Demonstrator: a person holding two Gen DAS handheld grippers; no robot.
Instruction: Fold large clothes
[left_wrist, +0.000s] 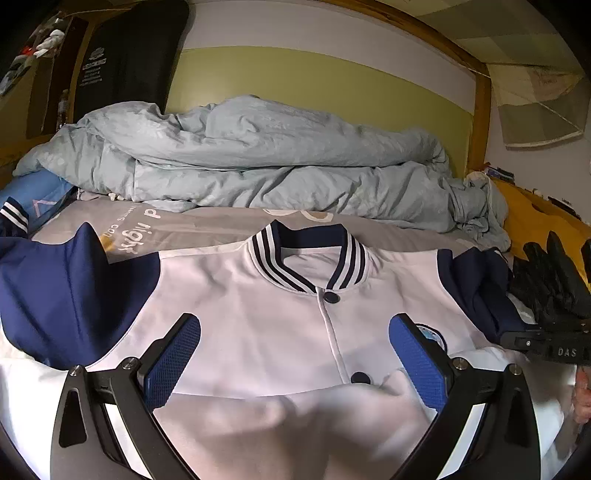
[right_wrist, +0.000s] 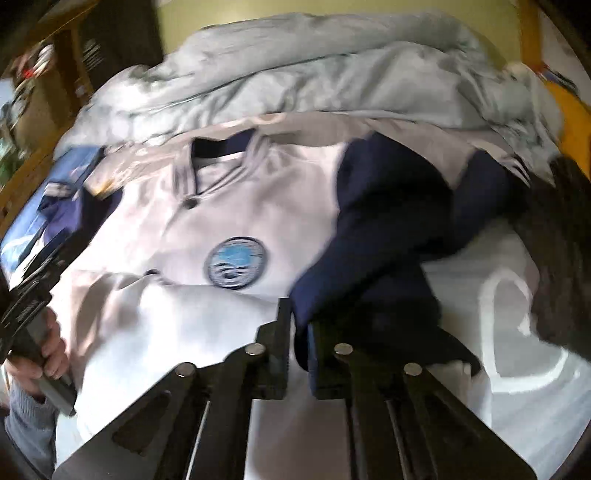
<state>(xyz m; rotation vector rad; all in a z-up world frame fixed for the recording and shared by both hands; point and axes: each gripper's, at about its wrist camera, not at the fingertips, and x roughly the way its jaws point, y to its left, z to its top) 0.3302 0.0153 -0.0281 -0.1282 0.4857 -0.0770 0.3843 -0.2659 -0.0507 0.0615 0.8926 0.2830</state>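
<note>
A white varsity jacket (left_wrist: 258, 306) with navy sleeves and a striped collar (left_wrist: 306, 258) lies face up on the bed; its lower hem is folded up over the front. My left gripper (left_wrist: 295, 332) is open and empty, hovering over the chest. My right gripper (right_wrist: 299, 325) is shut on the navy right sleeve (right_wrist: 388, 236) and holds it beside the round blue chest badge (right_wrist: 236, 262). The right gripper's body shows at the right edge of the left wrist view (left_wrist: 546, 343). The other navy sleeve (left_wrist: 70, 295) lies bunched at the left.
A crumpled pale blue duvet (left_wrist: 258, 158) fills the far half of the bed before a wooden headboard (left_wrist: 476, 107). A grey printed sheet (left_wrist: 147, 225) lies under the jacket. A black garment (left_wrist: 554, 280) and yellow cloth (left_wrist: 532, 218) lie at the right.
</note>
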